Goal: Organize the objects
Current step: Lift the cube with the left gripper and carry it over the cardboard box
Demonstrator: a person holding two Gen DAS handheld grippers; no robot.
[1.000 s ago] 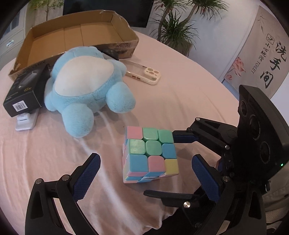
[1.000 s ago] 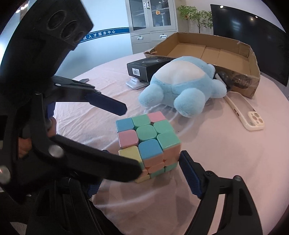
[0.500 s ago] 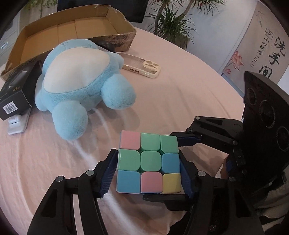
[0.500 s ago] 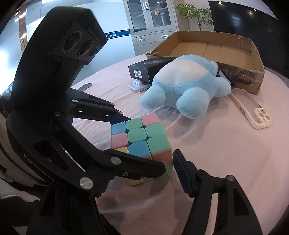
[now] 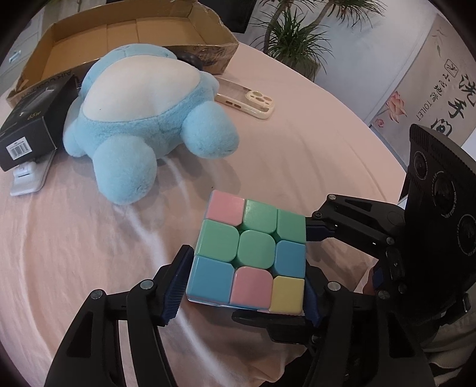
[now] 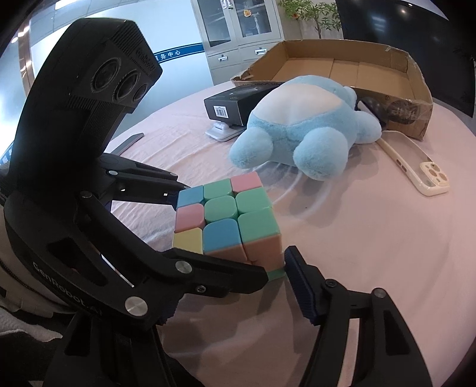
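**Cube gripped, box not yet filled**

Cube (image 5: 248, 253) is the only object in hand at this moment. The left hand-held gripper (image 5: 244, 287) pinches it between its two blue pads, one on each side, and it seems lifted a little from the pink tabletop (image 5: 74, 253), though the fisheye view makes this hard to confirm. The right hand-held gripper (image 6: 226, 271) is spread around the same cube; its right finger (image 6: 300, 285) looks to touch the cube's lower corner, and the other finger is hidden behind the left tool, so I judge it is not holding.

I judge that the task is at an early stage. The cardboard box (image 5: 125, 26) at the far side shows a bare bottom as far as can be seen. Outside it lie the blue plush toy (image 5: 142, 110), the black carton (image 5: 32, 125) resting on a white device (image 5: 28, 175), and the phone case (image 5: 247, 102). A dark round object (image 5: 190, 59) sits between the plush and the box wall; what it is cannot be told.

What is left: to carry the cube to the box, and then the other things, one after another.
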